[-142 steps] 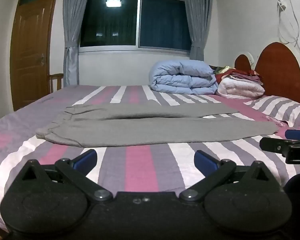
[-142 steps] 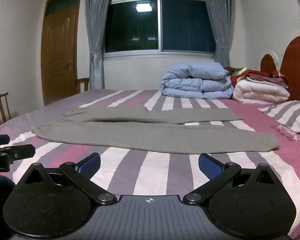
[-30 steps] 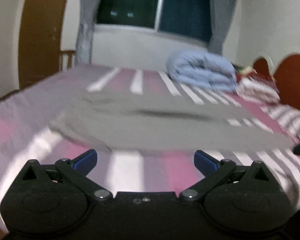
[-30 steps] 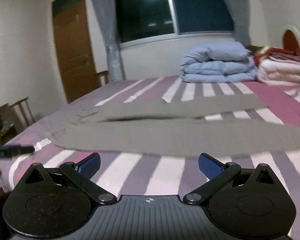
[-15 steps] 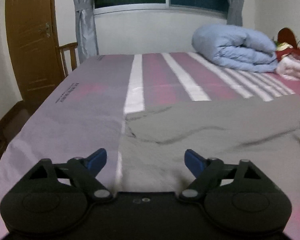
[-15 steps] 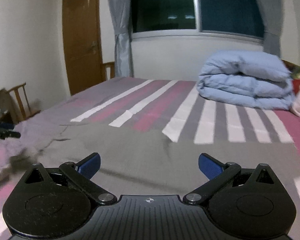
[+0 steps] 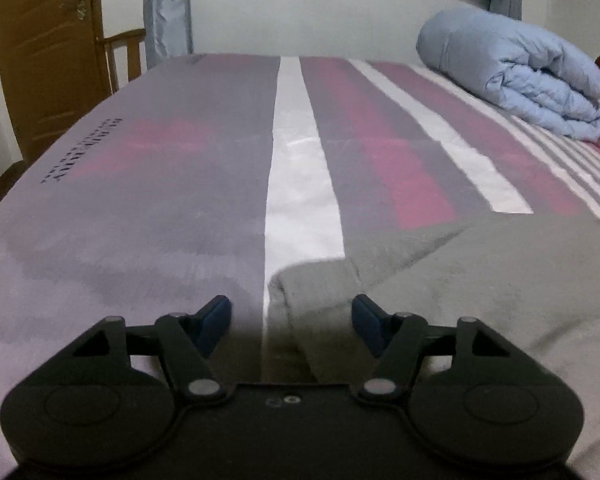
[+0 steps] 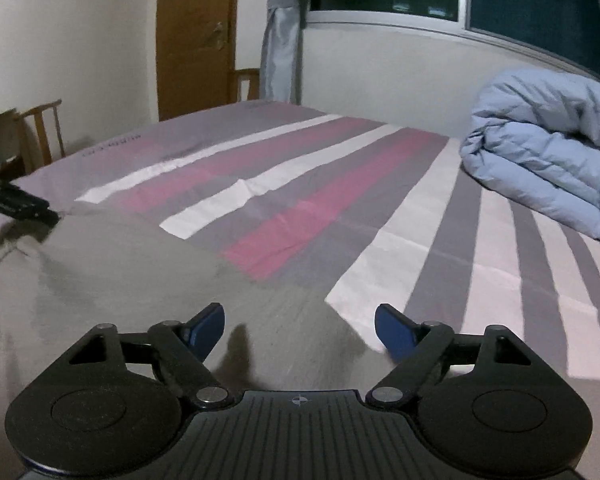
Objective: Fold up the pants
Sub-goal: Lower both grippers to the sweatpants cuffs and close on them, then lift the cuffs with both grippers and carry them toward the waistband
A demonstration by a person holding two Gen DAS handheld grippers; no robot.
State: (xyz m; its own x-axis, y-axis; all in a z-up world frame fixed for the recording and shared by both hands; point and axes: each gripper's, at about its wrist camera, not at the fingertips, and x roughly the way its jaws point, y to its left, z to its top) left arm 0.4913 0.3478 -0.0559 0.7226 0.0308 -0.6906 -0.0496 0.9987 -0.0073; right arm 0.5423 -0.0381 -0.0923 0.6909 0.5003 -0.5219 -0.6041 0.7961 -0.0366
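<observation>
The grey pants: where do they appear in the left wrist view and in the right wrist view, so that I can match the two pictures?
Left wrist view: the grey pants fill the lower right, one corner lying between the open fingers.
Right wrist view: the grey pants fill the lower left and centre, reaching under the open fingers.
Shared landmark: the folded blue quilt, far right on the bed in both.

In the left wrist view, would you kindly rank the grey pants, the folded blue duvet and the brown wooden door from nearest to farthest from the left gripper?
1. Grey pants: corner lies between the left gripper fingers.
2. Folded blue duvet: far right, across the bed.
3. Brown wooden door: far left, beyond the bed; close to the duvet in depth, so this order is tentative.
</observation>
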